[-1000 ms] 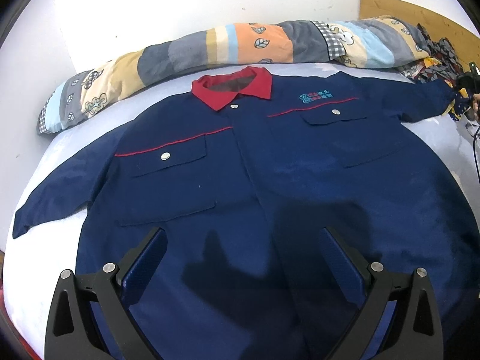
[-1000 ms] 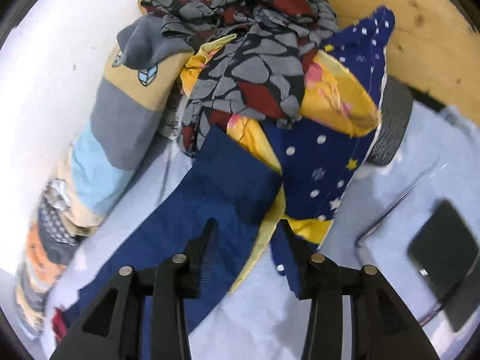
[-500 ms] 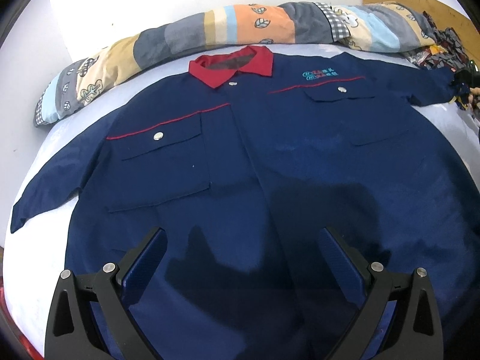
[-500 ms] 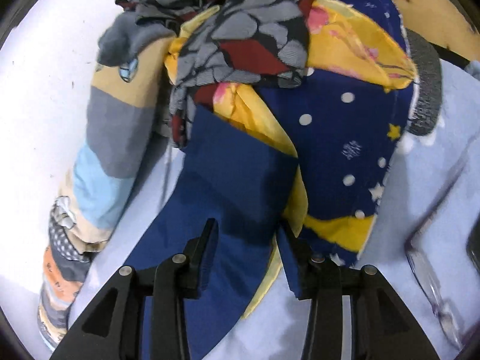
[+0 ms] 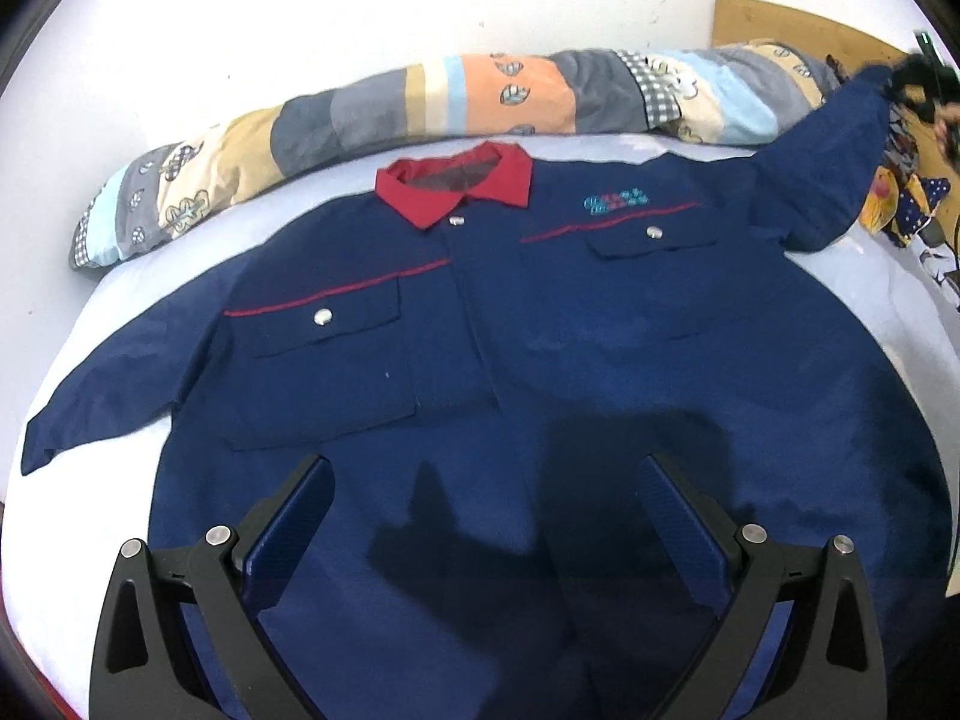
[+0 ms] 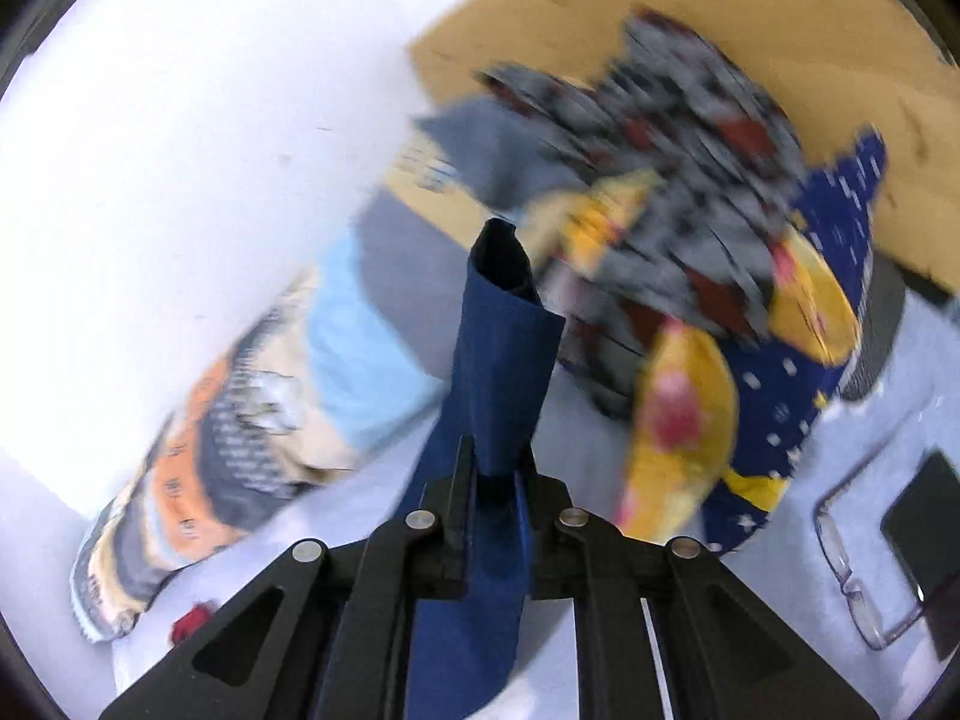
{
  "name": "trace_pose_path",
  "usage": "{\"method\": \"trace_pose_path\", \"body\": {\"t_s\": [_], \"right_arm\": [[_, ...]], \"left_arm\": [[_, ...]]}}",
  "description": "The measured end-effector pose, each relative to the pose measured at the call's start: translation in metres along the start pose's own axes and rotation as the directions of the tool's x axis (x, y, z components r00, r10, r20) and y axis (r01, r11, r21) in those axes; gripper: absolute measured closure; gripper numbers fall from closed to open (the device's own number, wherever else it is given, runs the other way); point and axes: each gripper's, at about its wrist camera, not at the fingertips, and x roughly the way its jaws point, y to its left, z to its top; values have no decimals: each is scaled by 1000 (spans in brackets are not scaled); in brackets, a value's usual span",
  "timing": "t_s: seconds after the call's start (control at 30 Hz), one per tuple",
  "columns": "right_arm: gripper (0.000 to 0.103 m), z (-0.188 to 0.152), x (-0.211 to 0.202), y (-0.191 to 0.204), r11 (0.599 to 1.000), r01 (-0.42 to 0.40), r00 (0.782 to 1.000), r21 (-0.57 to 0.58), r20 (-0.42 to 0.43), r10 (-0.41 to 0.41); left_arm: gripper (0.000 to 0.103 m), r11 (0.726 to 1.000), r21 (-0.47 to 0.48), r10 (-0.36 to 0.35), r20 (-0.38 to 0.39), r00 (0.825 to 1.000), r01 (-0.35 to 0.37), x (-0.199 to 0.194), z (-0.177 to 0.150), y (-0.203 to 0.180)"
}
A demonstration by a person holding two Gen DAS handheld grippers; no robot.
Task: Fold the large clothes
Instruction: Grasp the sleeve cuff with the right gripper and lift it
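Note:
A large navy work jacket (image 5: 540,360) with a red collar (image 5: 456,186) lies face up, spread flat on a white bed (image 5: 108,312). My left gripper (image 5: 486,480) is open and empty, hovering over the jacket's lower front. My right gripper (image 6: 495,462) is shut on the cuff of the jacket's right-hand sleeve (image 6: 504,360) and holds it lifted off the bed. In the left wrist view that sleeve (image 5: 840,168) rises toward the top right corner, where the right gripper (image 5: 918,84) shows blurred.
A rolled patchwork quilt (image 5: 420,102) lies along the wall behind the collar. A heap of patterned clothes (image 6: 720,228) sits against a wooden headboard (image 6: 780,30). Glasses (image 6: 852,576) and a dark phone (image 6: 924,528) lie on the sheet at right.
My right gripper closed on the sleeve cuff and lifted it up off the bed. The left gripper stayed open over the jacket's hem, shifting only slightly.

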Motion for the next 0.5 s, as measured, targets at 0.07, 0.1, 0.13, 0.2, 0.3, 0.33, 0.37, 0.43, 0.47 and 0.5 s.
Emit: {"method": "trace_pose_path", "body": {"t_s": [0.07, 0.1, 0.13, 0.2, 0.3, 0.33, 0.37, 0.43, 0.47, 0.5], "right_arm": [[92, 5, -19, 32, 999, -28, 999, -43, 17, 29], [92, 8, -32, 56, 996, -47, 999, -72, 24, 49], [92, 8, -41, 64, 995, -57, 998, -85, 27, 60], [92, 7, -60, 98, 989, -89, 995, -119, 31, 93], [92, -3, -82, 148, 977, -129, 991, -172, 22, 135], [92, -7, -89, 164, 972, -141, 989, -189, 19, 147], [92, -12, -98, 185, 964, -161, 986, -211, 11, 167], [92, -21, -112, 218, 952, -181, 982, -248, 6, 189], [92, -29, -123, 245, 938, -204, 977, -279, -4, 212], [92, -34, -130, 265, 927, -216, 974, -305, -7, 225]], "left_arm": [[1, 1000, -7, 6, 9, 1000, -6, -5, -2, 3], [1, 1000, -15, 3, 12, 1000, -3, -8, -3, 4], [1, 1000, -21, 0, 13, 1000, 0, -10, -4, 5], [1, 1000, -30, -1, 23, 1000, 2, -15, -6, 10], [1, 1000, -31, 5, 36, 999, -4, -22, -7, 17], [1, 999, -37, 10, 39, 999, -8, -24, -8, 20], [1, 999, -47, 8, 38, 999, -6, -26, -9, 25], [1, 997, -74, -5, 37, 999, 8, -29, -9, 34], [1, 996, -85, -3, 41, 999, 7, -32, -10, 39], [1, 995, -95, -4, 48, 999, 8, -35, -10, 45]]}}
